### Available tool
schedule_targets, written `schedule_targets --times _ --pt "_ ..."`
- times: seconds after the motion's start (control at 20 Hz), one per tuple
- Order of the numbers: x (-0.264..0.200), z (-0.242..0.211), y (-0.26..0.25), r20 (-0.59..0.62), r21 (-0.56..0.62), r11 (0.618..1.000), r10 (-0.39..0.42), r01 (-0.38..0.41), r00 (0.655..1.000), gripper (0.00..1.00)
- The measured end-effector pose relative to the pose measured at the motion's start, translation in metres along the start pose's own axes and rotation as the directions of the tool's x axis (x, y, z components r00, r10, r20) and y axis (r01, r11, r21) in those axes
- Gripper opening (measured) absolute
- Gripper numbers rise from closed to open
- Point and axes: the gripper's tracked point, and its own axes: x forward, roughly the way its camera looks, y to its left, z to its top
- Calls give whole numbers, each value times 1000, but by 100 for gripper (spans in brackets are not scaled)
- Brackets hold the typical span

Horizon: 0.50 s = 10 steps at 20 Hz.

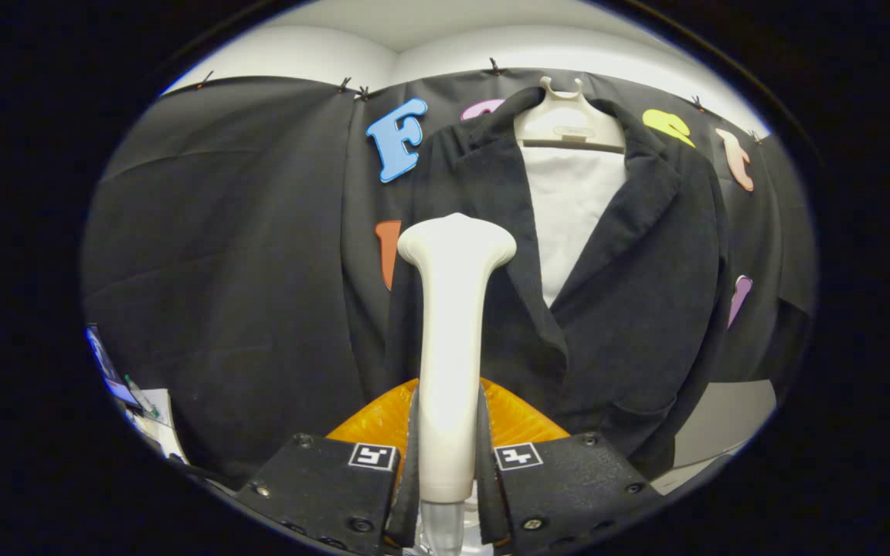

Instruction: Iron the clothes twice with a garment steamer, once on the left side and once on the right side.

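Both fingers grip the steamer, head at the jacket's nine o'clock lapel; passes look unfinished.

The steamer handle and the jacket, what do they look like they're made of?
The steamer handle, clamped between the gripper fingers, looks like smooth, glossy moulded plastic with soft highlights. The jacket on the hanger looks like matte woven cloth, perhaps wool, slightly fuzzy.
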Motion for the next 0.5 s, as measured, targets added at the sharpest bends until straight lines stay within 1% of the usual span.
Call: schedule_targets --times 0.2,0.35,0.5 --pt "3 -23 -2 -48 -3 1000 4 -4 999 33" --pt "-7 -54 -4 -95 6 1000 6 -6 995 33" --pt "-7 -79 -8 -138 13 1000 9 -7 990 33"
